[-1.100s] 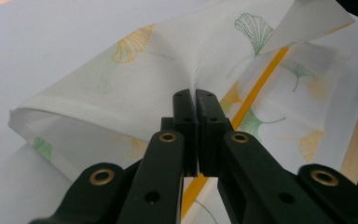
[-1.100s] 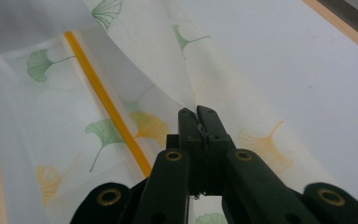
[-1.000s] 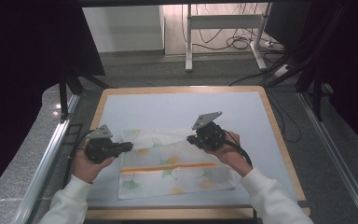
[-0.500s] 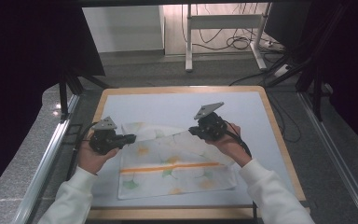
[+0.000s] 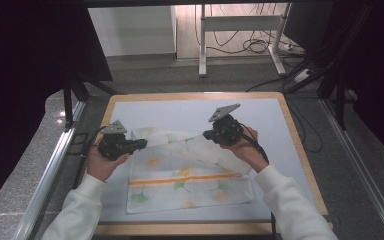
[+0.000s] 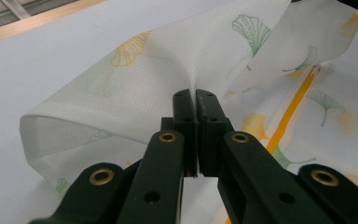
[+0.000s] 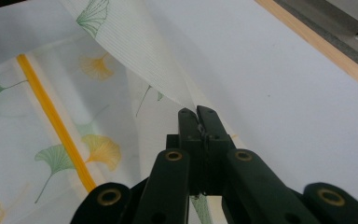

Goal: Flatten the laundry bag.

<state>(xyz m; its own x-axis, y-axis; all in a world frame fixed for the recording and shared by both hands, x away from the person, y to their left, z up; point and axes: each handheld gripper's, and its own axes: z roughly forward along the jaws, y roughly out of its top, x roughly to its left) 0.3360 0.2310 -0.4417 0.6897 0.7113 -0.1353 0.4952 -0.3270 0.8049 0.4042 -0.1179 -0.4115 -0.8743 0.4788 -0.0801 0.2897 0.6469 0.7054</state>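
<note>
A white cloth [image 5: 190, 182] printed with green and yellow ginkgo leaves and an orange stripe lies on the pale blue table top. Its far edge is lifted and folded over toward the back. My left gripper [image 5: 142, 143] is shut on the cloth's left part; in the left gripper view the jaws [image 6: 196, 100] pinch a raised fold of the cloth [image 6: 135, 88]. My right gripper [image 5: 207, 134] is shut on the right part of the same edge; in the right gripper view its jaws [image 7: 196, 114] clamp the cloth [image 7: 135, 42] just above the table.
The table [image 5: 285, 145] has a wooden rim and bare pale surface behind and to the right of the cloth. Metal rails [image 5: 50, 165] run along both sides. A desk frame with cables [image 5: 240, 30] stands on the floor beyond.
Both grippers have carried the cloth's held edge away from the person, toward the back of the table, so more of the cloth lies spread out in front.
</note>
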